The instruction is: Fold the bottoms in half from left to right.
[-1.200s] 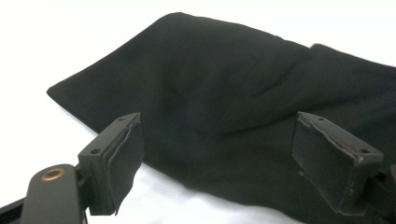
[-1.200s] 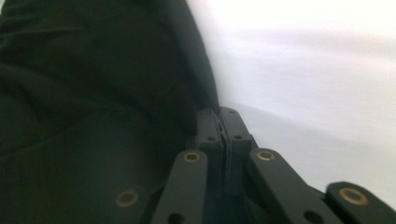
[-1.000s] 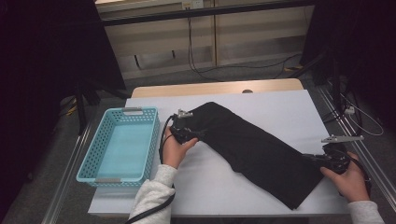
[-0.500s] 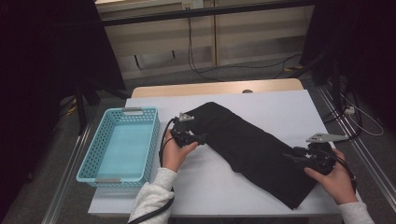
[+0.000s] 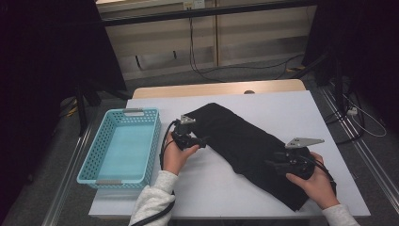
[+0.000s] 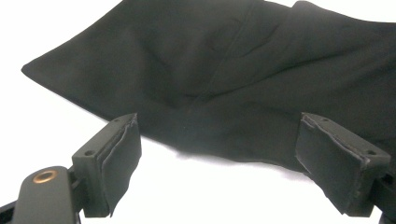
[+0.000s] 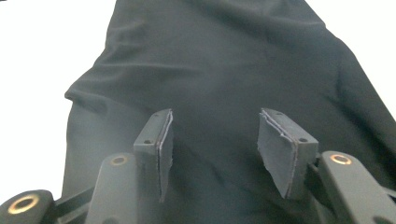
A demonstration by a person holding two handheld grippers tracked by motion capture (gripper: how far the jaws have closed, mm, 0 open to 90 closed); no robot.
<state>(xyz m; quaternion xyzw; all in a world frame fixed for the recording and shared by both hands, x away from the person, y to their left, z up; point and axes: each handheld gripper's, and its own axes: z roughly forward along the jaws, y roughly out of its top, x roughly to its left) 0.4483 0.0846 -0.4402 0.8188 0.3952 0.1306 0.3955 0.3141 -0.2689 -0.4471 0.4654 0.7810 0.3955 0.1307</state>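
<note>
A long black cloth (image 5: 240,141) lies slantwise across the white table (image 5: 282,103). My left gripper (image 5: 202,141) rests at the cloth's upper left end, its jaws wide open. The cloth's (image 6: 233,70) folded edge lies just ahead of the left gripper (image 6: 224,140), with bare table between the pads. My right gripper (image 5: 270,165) hovers over the cloth's lower right part. Its jaws have just been opening from shut, then closing back a little. The right gripper (image 7: 212,135) stands open, the cloth (image 7: 224,60) spread beneath and nothing pinched between the pads.
A light blue plastic basket (image 5: 133,111) stands at the table's left, beside the person's left hand. A wooden strip (image 5: 216,88) edges the table's far side. Cables trail on the floor beyond, and metal rails run along both sides.
The right hand has moved left along the cloth from its lower right end, and its jaws have gone from shut to apart. The left hand has stayed put.
</note>
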